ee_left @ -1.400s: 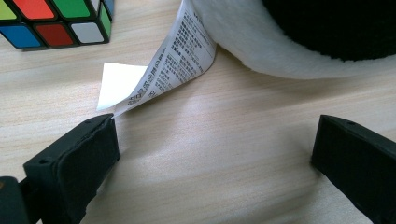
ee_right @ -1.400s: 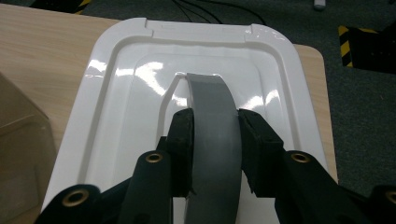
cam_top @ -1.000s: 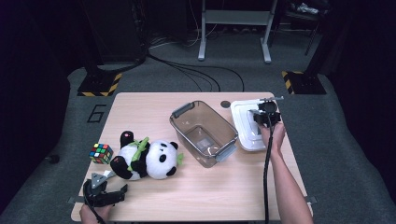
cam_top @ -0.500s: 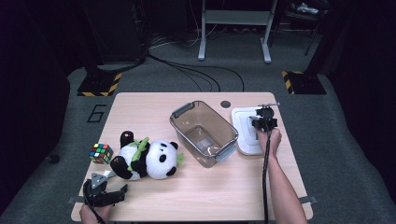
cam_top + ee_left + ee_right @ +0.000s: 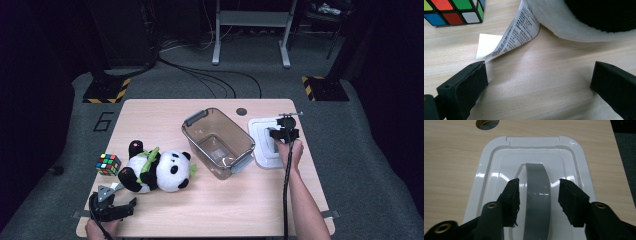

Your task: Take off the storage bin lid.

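Observation:
A white lid (image 5: 491, 170) with a grey arched handle (image 5: 537, 185) lies flat on the table at the right. My right gripper (image 5: 539, 192) stands over it, and its jaws have just been opening. The handle sits between them with a gap on each side. In the high view the right gripper (image 5: 281, 133) is above the lid (image 5: 261, 150), beside a clear plastic bin (image 5: 217, 142). My left gripper (image 5: 539, 77) rests open at the table's front left, just short of a plush panda (image 5: 579, 27) and its paper tag (image 5: 516, 32).
A colour cube (image 5: 108, 163) sits left of the panda (image 5: 157, 170), close to the left gripper (image 5: 117, 206). A round cable hole (image 5: 242, 111) lies behind the bin. The table's right edge runs near the lid.
The right gripper sank a little with the lid until the lid lay flat on the table, then its jaws spread off the handle. The left gripper stayed put.

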